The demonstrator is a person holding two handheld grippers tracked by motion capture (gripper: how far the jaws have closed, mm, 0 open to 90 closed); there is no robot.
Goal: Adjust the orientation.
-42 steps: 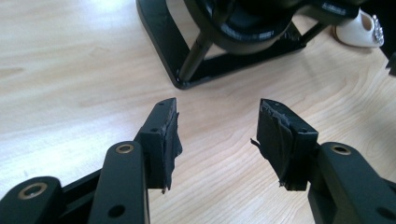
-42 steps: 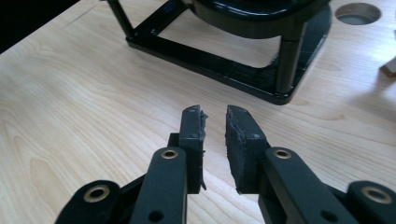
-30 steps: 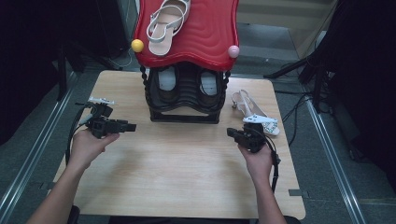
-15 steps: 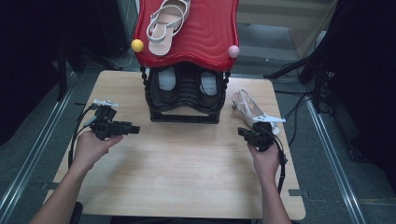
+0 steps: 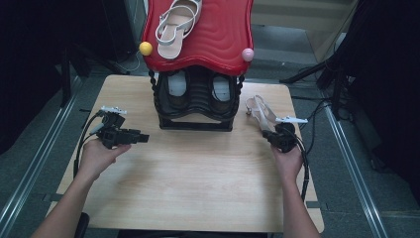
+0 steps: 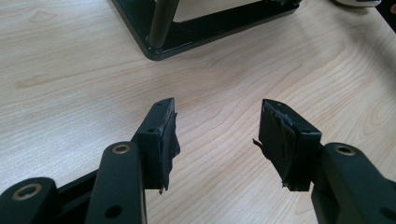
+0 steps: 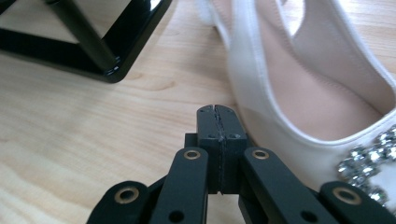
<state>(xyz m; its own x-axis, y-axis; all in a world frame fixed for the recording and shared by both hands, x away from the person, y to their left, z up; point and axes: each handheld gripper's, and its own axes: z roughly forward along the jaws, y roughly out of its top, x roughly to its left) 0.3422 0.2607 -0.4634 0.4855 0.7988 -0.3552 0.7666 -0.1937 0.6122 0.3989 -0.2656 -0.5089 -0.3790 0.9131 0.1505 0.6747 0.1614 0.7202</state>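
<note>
**Closed right gripper beside the white sandal**

The right gripper (image 7: 218, 110) had its jaws pressed together with nothing between them, its tip just beside the white strappy sandal with a rhinestone trim (image 7: 299, 88). That sandal lay on the pale wooden table (image 5: 198, 183), right of the black shoe rack with a red wavy top (image 5: 198, 106). The left gripper (image 6: 217, 126) hovered over bare wood, jaws wide apart and empty.

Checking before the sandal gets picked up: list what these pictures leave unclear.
- Sandal on the table: high view, its toe end is hidden behind the right gripper; right gripper view cuts it off at the top and right edges.
- Shoes on the rack's lower shelf: high view, largely covered by the red top shelf.
</note>
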